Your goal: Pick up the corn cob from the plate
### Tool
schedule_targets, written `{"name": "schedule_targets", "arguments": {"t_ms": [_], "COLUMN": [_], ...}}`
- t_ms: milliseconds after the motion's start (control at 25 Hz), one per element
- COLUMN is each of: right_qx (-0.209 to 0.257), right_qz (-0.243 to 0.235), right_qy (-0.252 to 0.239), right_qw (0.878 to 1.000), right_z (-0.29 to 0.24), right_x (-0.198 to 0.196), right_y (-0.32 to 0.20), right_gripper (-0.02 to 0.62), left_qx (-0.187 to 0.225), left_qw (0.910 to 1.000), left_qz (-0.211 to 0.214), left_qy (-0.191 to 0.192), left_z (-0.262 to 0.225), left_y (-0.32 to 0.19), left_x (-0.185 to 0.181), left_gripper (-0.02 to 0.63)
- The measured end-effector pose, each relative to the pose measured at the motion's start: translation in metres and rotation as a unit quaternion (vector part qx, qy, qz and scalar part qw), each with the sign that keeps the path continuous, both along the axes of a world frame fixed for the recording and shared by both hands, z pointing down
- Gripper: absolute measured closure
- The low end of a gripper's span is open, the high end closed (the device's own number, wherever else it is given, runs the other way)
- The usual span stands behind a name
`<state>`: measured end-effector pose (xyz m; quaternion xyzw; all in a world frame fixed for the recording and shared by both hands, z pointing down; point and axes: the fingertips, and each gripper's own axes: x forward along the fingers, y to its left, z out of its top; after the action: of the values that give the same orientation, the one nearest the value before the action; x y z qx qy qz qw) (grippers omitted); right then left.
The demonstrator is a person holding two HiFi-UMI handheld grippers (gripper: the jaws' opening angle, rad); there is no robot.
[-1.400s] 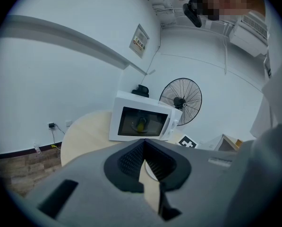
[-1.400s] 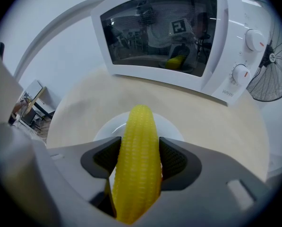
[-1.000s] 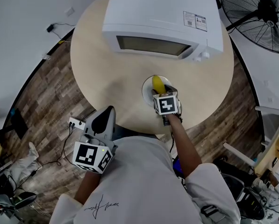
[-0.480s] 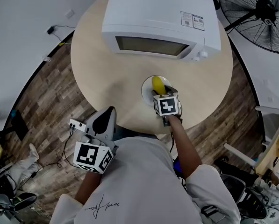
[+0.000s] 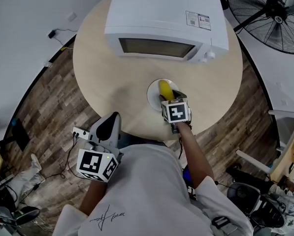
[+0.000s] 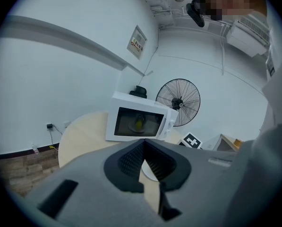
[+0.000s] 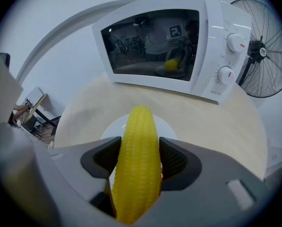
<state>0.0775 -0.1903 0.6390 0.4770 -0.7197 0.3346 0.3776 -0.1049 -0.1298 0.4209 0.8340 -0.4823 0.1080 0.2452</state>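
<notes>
A yellow corn cob (image 7: 141, 160) lies between the jaws of my right gripper (image 7: 140, 159), which is shut on it. The cob's tip points toward the microwave, over a small white plate (image 7: 113, 126). I cannot tell whether the cob still touches the plate. In the head view the corn cob (image 5: 164, 88) and the plate (image 5: 151, 94) sit near the round table's front edge, with the right gripper (image 5: 168, 99) just behind them. My left gripper (image 5: 112, 124) hangs off the table at the person's left side. In its own view the left gripper (image 6: 143, 162) is shut and holds nothing.
A white microwave (image 5: 166, 21) with its door closed stands at the back of the round wooden table (image 5: 107, 82). A standing fan (image 5: 275, 14) is beyond the table at the right. A power strip (image 5: 81, 130) and cables lie on the floor at the left.
Almost nothing differs: the head view has drifted slightly, and the right gripper stays shut on the corn cob over the plate. The left gripper has not moved.
</notes>
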Motion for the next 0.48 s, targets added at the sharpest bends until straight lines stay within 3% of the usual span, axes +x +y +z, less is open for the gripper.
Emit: {"name": "schedule_targets", "arguments": {"t_ms": [480], "right_qx": [0.014], "right_qz": [0.002], "right_qy": [-0.013], "right_qw": [1.0], "right_z": [-0.014], "right_x": [0.002], "right_y": [0.007], "right_gripper": [0.33], "left_qx": [0.005], "left_qw": [1.0], "left_qz": [0.0], "left_qy": [0.001], "left_z": [-0.002], "left_y": [0.008], "left_x": [0.005], "left_gripper": [0.611]}}
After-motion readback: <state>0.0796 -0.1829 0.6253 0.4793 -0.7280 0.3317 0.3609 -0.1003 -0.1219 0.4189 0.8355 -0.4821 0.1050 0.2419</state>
